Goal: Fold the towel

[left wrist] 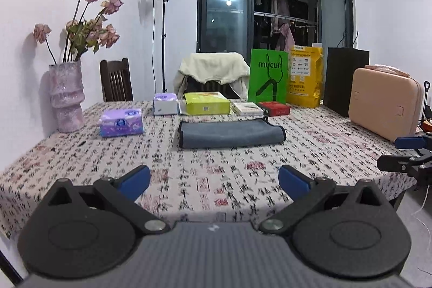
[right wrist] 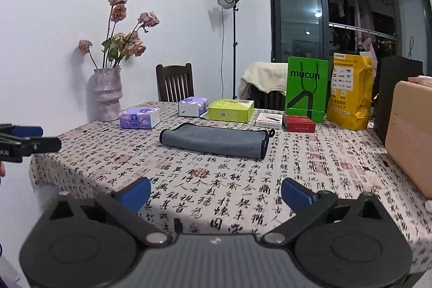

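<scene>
the grey towel [left wrist: 231,133] lies folded into a long flat band on the table [left wrist: 81,153], about midway across it and nearer the far edge than the near one; its black-trimmed ends show at the right side, and nothing touches it.

the left gripper [left wrist: 214,178] hangs level over the near edge of the table, pointing straight at the towel but well apart from it, its blue-tipped fingers [left wrist: 136,178] spread wide with only tablecloth between them. the right gripper [right wrist: 216,189] sits in much the same pose over the near edge, further toward the right corner, its fingers [right wrist: 295,195] also spread wide and holding nothing. each gripper shows at the edge of the other's view, side by side and apart.

behind the towel, along the far edge, stand a green box [left wrist: 206,103], a white box [left wrist: 247,108] and a red box [left wrist: 273,108], then a green bag [left wrist: 267,76] and a yellow bag [left wrist: 306,76]. two tissue packs [left wrist: 121,122] lie to the left of the towel, and a vase [left wrist: 66,96] of dried roses stands by the far left corner. a pink case [left wrist: 383,101] stands upright near the right edge.
</scene>
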{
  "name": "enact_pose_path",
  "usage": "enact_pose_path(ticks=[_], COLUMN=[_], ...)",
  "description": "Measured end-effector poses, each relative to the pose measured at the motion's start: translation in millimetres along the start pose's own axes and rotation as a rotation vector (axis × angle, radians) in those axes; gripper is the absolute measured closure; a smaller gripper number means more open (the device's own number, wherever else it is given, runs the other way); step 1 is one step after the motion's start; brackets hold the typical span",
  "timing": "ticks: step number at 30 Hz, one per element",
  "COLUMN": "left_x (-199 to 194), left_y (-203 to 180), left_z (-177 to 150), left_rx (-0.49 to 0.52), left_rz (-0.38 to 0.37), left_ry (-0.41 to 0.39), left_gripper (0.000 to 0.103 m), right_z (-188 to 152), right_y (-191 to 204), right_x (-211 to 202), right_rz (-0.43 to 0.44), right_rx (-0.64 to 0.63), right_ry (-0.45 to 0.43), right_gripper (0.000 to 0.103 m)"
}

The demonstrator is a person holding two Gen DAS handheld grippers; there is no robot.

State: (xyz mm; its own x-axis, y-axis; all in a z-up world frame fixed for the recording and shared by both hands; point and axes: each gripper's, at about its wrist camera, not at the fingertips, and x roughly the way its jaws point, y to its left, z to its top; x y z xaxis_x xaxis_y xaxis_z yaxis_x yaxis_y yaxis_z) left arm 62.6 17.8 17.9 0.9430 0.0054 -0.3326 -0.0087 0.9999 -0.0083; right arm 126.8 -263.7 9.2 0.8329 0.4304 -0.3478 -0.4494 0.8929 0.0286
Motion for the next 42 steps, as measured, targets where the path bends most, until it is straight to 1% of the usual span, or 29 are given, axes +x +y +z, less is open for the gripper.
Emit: enact_pose_path(ticks=[4, 6, 9, 12, 14, 19, 25, 42], left_x=[-1.4, -4.6, -14.3, -26.9, -33.3, -38.9, -41.8, -42.3], left_y=[-5.2, -7.5, -12.1, -17.2, -18.8, -20.5, -20.9, -25.4], left_z=[-10.4, -15.5, -22.5, -26.9, -29.0, -36.7, -41.2, -40.1], left_rx=[-0.01, -0.022, -0.005, 0.013, 0.007, -0.024, -0.043, -0.016], left_rz=[-0.021, -0.012, 0.005, -0.001, -0.01, -0.029, -0.031, -0.035], left_ry=[0.014, 0.002, -0.019, -0.048, -0.062, -0.05, -0.045, -0.056], left_gripper=[0.0, 0.0, 0.0, 0.0, 0.0, 0.0, 0.0, 0.0], right_z=[-11.5, -16.5, -23.4, -30.4, -34.1, -32.4, -30.6, -33.5], right_y=[7.9, 14.1, 24.7, 37.8, 47.8, 61.3, 66.0, 63.3], right_x=[-8.4, -10.1, -12.1, -16.3, -19.1, -22.9, -30.0, -30.9], right_rz=[-0.007, -0.033, -0.054, -0.033, -0.013, -0.002, -0.002, 0.0], right_rx=[0.016, 0.011, -0.005, -0.018, -0.049, -0.097, -0.106, -0.095], right_ry=[-0.015, -0.027, -0.032, -0.032, -0.029, -0.033, -0.045, -0.041], right_gripper=[0.0, 0.0, 0.0, 0.0, 0.0, 0.0, 0.0, 0.0])
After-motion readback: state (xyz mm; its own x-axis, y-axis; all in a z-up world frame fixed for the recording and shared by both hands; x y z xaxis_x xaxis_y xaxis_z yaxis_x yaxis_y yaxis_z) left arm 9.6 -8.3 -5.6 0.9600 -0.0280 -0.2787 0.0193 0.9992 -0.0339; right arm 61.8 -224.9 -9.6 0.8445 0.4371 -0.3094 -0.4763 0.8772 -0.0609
